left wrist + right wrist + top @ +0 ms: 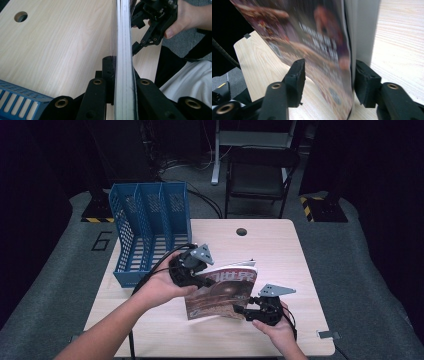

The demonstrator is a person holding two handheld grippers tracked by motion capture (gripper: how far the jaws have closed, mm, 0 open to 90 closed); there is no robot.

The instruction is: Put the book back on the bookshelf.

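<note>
- Both jaws of the left gripper [200, 281] are clamped on the magazine [222, 292]; in the left gripper view its page edges [124, 62] run straight up between the black jaws, pressed from both sides.
- Jaws of the right gripper [240, 310] stand apart around the magazine's lower corner; in the right gripper view the cover [317, 50] hangs between them, with a clear gap to the left pad [298, 75], while the right pad [363, 80] sits just beside the pages.
- From above, the magazine stands on edge, tilted, near the middle of the wooden table [280, 250], lifted between the two hands.
- Behind the left hand [160, 287], a blue file rack [147, 227] sits at the table's far left corner, apart from the magazine.
- Further back, a round hole [241, 231] marks the tabletop.
</note>
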